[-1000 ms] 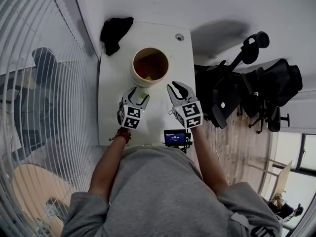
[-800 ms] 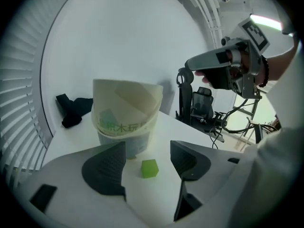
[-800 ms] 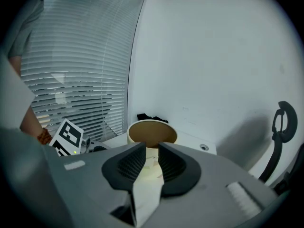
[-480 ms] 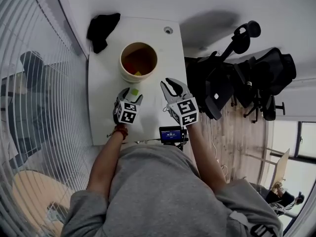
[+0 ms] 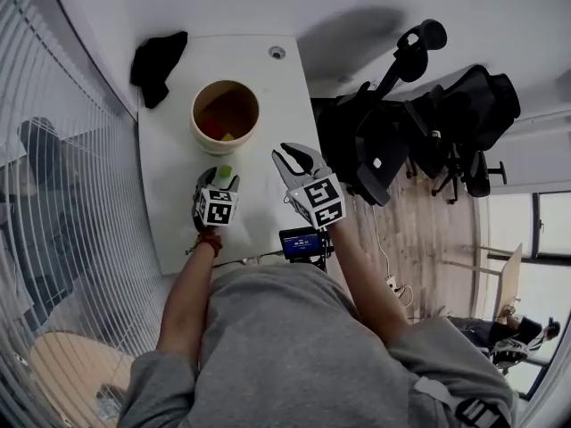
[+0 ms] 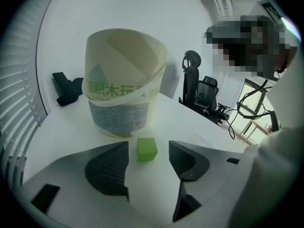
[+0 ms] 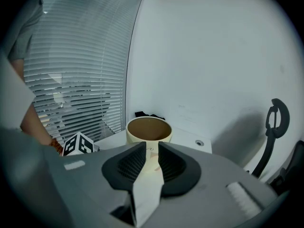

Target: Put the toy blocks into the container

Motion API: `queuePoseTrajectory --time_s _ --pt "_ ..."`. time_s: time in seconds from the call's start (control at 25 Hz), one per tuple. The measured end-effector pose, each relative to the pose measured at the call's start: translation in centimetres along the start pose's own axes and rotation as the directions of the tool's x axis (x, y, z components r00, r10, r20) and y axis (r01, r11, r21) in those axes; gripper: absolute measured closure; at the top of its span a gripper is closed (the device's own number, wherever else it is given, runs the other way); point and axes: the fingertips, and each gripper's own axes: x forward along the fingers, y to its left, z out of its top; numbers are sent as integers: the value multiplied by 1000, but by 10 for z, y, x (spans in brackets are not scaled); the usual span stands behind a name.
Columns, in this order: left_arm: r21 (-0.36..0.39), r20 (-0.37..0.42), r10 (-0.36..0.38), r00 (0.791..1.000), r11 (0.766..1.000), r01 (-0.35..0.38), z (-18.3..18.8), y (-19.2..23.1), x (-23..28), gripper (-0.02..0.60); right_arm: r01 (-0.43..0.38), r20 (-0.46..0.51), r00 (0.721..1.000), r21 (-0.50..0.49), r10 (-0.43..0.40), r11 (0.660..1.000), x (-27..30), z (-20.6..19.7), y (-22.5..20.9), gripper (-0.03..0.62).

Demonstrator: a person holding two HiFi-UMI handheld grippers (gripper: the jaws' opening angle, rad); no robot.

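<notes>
A small green toy block (image 6: 147,149) lies on the white table (image 5: 168,185) just in front of the cream paper container (image 6: 124,80). My left gripper (image 6: 148,154) straddles the block; its jaws are closing, and neither pad touches the block. In the head view the green block (image 5: 224,173) shows at the tips of the left gripper (image 5: 220,180), below the container (image 5: 225,114), which holds coloured blocks. My right gripper (image 5: 293,157) hovers to the right, jaws a narrow gap apart and empty. In its own view the right gripper (image 7: 152,158) points at the container (image 7: 148,129).
A black cloth (image 5: 156,61) lies at the table's far left corner and a round grommet (image 5: 277,53) near the far right. A small device with a blue screen (image 5: 302,243) sits at the near edge. Black office chairs (image 5: 419,123) stand right of the table; blinds run along the left.
My left gripper has moved forward over the green block, which now sits between its jaws instead of ahead of them. The right gripper has kept its place beside it.
</notes>
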Motion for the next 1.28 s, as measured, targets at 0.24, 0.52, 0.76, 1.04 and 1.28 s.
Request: queuePoseTrajectory --time_s 0.24,0.52,0.76,1.04,1.28 --pt "12 -28 22 999 1000 -22 -6 6 6 379 0 0 1000 -3 0 1000 0 -2 2 503" --pt "23 -18 23 1000 999 -23 -4 5 2 451 -4 -2 1000 -4 4 1000 0 0 3 503" --pt "-9 22 30 999 1000 -29 3 11 -6 451 -3 -2 1000 -10 3 1000 5 4 1 503" --pt "-51 83 79 993 996 -75 6 41 -21 451 -1 6 1000 -17 1 1000 13 1 -2 503" --pt "-97 107 163 981 983 -153 2 80 -44 451 -13 5 1000 -17 13 1000 21 -2 4 503"
